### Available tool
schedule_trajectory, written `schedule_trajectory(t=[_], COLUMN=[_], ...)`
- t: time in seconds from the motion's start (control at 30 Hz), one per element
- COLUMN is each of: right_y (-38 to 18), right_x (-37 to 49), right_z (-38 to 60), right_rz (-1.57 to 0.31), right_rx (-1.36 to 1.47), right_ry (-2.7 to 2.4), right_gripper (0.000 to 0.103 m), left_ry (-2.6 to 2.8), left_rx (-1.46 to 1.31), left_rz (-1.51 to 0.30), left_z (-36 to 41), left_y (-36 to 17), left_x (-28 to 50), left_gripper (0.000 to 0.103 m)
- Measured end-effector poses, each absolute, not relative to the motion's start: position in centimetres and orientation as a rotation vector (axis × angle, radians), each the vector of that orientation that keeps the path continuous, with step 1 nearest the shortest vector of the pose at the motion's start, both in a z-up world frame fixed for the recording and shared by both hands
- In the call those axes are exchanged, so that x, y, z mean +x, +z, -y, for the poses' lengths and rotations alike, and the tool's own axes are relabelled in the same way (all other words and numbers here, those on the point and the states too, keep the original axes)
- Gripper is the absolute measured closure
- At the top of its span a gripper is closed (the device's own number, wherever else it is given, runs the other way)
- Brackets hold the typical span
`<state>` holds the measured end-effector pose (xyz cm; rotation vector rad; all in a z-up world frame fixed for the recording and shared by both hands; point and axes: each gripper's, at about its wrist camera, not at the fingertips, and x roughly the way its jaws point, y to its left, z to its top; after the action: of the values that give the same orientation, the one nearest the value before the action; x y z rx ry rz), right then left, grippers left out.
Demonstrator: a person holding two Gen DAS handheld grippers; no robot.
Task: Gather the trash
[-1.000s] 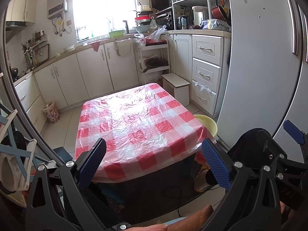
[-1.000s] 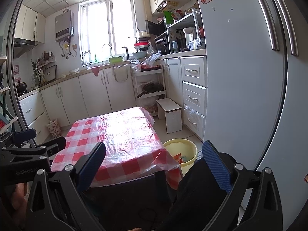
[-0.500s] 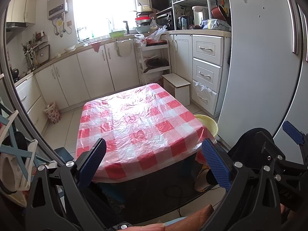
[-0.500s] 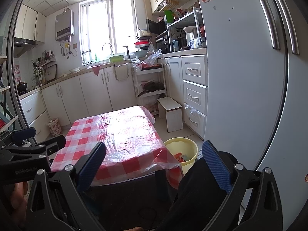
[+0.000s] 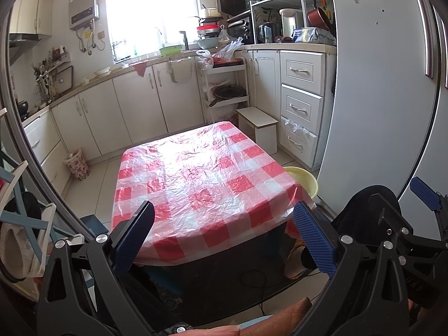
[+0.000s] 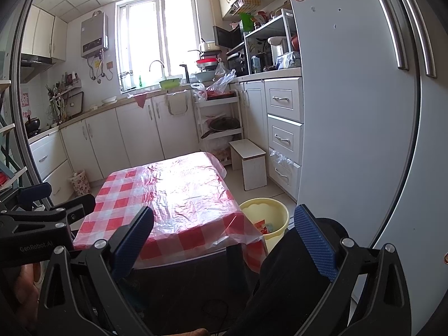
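Fingers on both our grippers stand wide apart with nothing between them. Our left gripper [image 5: 224, 235] hangs over the near edge of the low table [image 5: 201, 176], whose red-and-white checked plastic cover is wrinkled and bare of litter. Our right gripper [image 6: 224, 240] is held beside it, just right of the same near edge, one blue pad over the cover's corner, the other against the white fridge [image 6: 358, 128]. Trash [image 6: 265, 227] — a red-and-white wrapper with other scraps we cannot make out — lies inside the yellow bucket [image 6: 280, 210] on the floor, between the table's right side and the fridge. From the right wrist view it sits between our right fingers and well beyond them; from the left only the bucket's rim [image 5: 306, 177] shows, just past the right finger.
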<state>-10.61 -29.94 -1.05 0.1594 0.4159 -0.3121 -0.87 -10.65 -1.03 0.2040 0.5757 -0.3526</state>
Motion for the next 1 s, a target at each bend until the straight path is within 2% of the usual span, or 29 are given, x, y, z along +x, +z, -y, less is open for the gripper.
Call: schedule_trajectory(t=[1.0], right_y=[-1.34], right_x=[-10.77], right_z=[30.07], right_rz=[-0.417], right_rx=[0.156], right_ry=[-0.302], right_gripper=[0.007], left_ry=[-0.352], left_rx=[0.209], left_rz=[-0.573], left_z=[10.55], left_y=[-0.99], left_x=[-0.87], left_gripper=[0.008])
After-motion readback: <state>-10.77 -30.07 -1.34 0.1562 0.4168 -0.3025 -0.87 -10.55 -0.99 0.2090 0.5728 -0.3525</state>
